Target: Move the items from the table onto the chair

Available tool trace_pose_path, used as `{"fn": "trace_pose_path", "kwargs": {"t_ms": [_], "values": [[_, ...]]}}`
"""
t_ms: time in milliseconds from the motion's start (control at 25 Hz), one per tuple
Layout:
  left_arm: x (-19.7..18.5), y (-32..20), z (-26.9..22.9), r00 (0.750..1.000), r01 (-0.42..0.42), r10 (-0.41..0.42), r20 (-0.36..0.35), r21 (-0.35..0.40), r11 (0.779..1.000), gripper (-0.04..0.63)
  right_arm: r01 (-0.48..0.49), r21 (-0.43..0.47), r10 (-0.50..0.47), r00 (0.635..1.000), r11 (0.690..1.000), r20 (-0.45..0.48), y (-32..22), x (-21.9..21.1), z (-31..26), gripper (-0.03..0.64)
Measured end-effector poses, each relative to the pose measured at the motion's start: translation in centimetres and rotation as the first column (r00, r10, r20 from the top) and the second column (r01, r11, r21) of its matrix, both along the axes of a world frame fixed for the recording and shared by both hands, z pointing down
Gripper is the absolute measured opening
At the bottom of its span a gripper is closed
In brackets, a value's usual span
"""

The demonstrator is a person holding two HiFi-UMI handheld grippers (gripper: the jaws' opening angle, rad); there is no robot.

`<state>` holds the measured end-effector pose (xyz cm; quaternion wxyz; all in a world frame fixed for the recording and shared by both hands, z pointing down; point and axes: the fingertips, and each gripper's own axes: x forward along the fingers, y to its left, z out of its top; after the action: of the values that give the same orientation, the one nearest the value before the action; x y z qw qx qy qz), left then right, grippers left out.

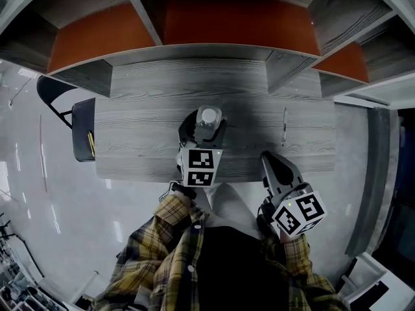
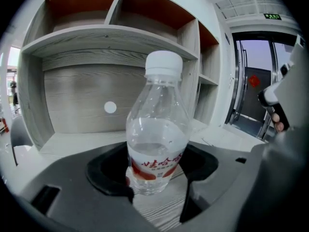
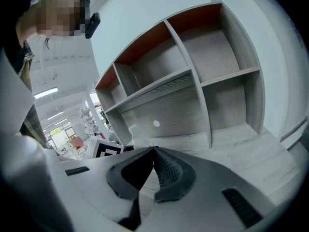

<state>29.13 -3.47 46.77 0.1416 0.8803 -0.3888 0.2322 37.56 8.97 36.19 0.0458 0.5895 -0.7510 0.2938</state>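
A clear plastic water bottle (image 1: 209,118) with a white cap and a red label stands upright on the grey wooden table (image 1: 142,118), near its front edge. My left gripper (image 1: 206,128) reaches around it, one jaw on each side. In the left gripper view the bottle (image 2: 157,144) fills the gap of the left gripper (image 2: 159,190); the jaws stand wide and close beside its lower sides, and no pressing shows. My right gripper (image 1: 268,158) hovers over the table's front edge to the right, shut and empty (image 3: 155,151). The dark chair (image 1: 83,131) stands at the table's left end.
A shelf unit with orange back panels (image 1: 214,21) rises behind the table. A thin pen-like item (image 1: 284,127) lies on the table's right part. A thin yellow object (image 1: 91,144) rests on the chair seat. Glossy floor lies to the left.
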Motion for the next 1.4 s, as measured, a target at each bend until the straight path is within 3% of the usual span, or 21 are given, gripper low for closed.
{"fn": "trace_pose_path", "kwargs": {"t_ms": [400, 800, 1120, 1400], "values": [[-2.1, 0.9, -1.1, 0.999, 0.034, -0.035, -0.020, -0.033, 0.999, 0.295, 0.009, 0.027, -0.009, 1.000, 1.000, 0.005, 0.2, -0.1, -0.7, 0.017], [-8.6, 0.7, -5.6, 0.984, 0.159, -0.159, -0.082, 0.000, 0.987, 0.291, 0.131, 0.067, -0.134, 0.990, 0.989, 0.037, -0.8, -4.7, -1.1, 0.018], [-18.2, 0.2, -8.8, 0.943, 0.322, -0.317, -0.101, 0.032, 0.946, 0.291, 0.296, 0.069, -0.299, 0.953, 0.953, 0.046, -1.7, -11.6, -0.9, 0.018], [-29.0, -0.7, -9.6, 0.884, 0.458, -0.453, -0.113, 0.015, 0.889, 0.291, 0.413, 0.038, -0.414, 0.909, 0.910, 0.041, -3.4, -19.3, -0.3, 0.018]]}}
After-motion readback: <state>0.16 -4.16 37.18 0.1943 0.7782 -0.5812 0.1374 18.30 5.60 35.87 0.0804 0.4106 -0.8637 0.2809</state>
